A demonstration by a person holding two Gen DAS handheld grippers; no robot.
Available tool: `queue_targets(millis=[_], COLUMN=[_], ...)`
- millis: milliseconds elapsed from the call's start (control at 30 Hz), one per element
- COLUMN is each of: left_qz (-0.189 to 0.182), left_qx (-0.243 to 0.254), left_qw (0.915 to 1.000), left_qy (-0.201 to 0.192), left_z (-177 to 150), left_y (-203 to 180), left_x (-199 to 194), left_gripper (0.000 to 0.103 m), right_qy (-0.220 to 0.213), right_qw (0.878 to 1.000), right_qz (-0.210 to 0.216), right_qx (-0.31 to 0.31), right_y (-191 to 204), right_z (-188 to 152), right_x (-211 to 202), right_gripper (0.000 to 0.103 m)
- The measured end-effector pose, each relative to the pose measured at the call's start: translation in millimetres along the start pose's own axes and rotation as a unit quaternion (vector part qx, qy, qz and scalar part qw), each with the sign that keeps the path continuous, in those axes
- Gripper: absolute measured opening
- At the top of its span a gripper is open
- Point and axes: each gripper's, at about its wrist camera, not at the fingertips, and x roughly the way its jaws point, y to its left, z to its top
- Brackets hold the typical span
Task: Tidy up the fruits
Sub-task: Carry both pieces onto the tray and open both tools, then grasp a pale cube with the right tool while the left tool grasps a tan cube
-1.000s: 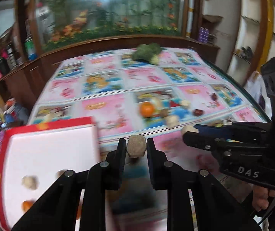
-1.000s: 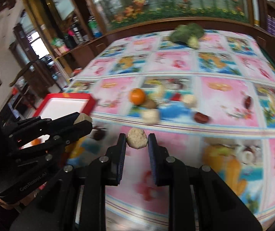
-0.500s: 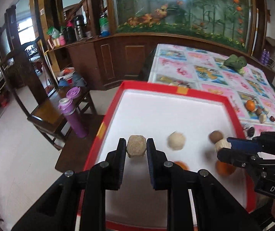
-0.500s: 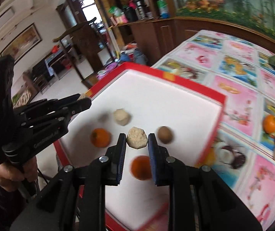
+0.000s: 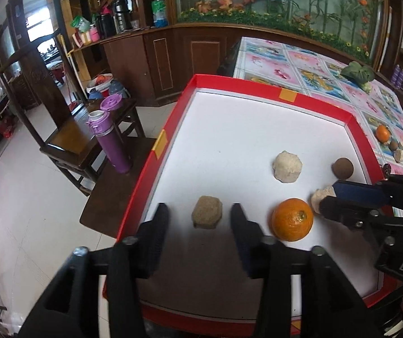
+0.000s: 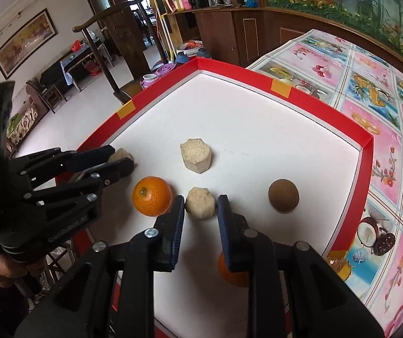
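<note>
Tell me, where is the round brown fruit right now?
The round brown fruit lies alone on the white floor of the red-rimmed tray, right of the pale lump in the right wrist view, near the rim by the tablecloth.

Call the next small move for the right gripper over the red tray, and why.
Probably open the right gripper and drop its beige chunk onto the red tray. The pads clamp the chunk low over the white floor, beside the orange. The left gripper has just been opening, and a second chunk already lies free between its jaws.
</note>
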Motion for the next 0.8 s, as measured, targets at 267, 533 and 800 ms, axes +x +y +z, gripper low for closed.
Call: queue_targets(millis=[267,533,800], left_qz=[-0.008,-0.085,-0.129], left_qx=[0.017,0.105,0.172], left_qw=[0.9992,0.9892,0.9756], left_qy=[-0.037,-0.055,-0.045], left_z=[8,6,1], left_y=[-25,-111,-179], left_x=[-30,-59,-63], left_gripper=[0.057,0.062,0.065], right_qy=[-0.066,-0.110,-0.125], right_qw=[0.998,0.989,0.971], right_qz=[-0.006,-0.045,-0.122], right_qx=[0.019,0.088,0.165], right_y=[-17,-80,-155], right_z=[-9,-48,-123], right_x=[-50,-111,-181], right_gripper=[0.035,0.035,0.035])
